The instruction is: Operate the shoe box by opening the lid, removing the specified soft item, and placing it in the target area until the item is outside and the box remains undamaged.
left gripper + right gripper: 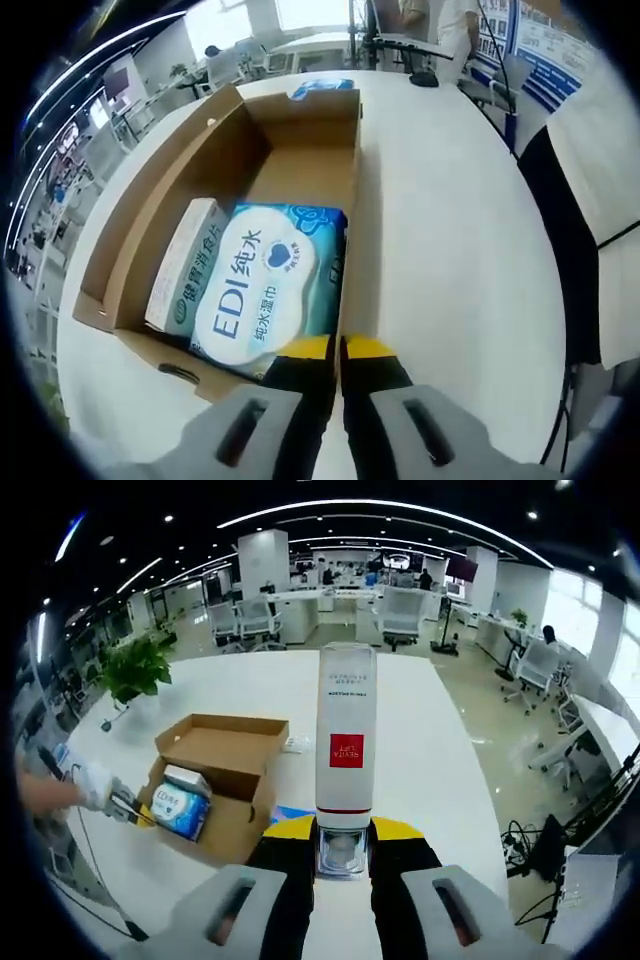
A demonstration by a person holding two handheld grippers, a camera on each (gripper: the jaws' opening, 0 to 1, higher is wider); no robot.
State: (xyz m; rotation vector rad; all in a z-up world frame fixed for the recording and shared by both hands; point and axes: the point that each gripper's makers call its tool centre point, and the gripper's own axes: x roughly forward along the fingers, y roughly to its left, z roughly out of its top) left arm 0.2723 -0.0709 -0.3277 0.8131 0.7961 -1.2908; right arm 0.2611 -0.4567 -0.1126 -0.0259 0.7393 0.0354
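The shoe box [300, 150] sits open on the white table [450, 250], a wet-wipes pack [265, 290] inside beside a small carton [185, 265]. The left gripper [337, 350] is closed at the box's near wall — gripping nothing visible. The right gripper [343, 845] clamps an upright white bottle [346, 740].

I am working in a large open-plan office. My right gripper view shows rows of desks [330, 598] with pale office chairs [400, 612], a dark ceiling with long strip lights [380, 508], a square pillar [264, 560] and a potted plant [135, 668] (on the floor, beside the table). I stand at a broad white table [250, 685]. Poster boards [545, 45] line one wall in my left gripper view.
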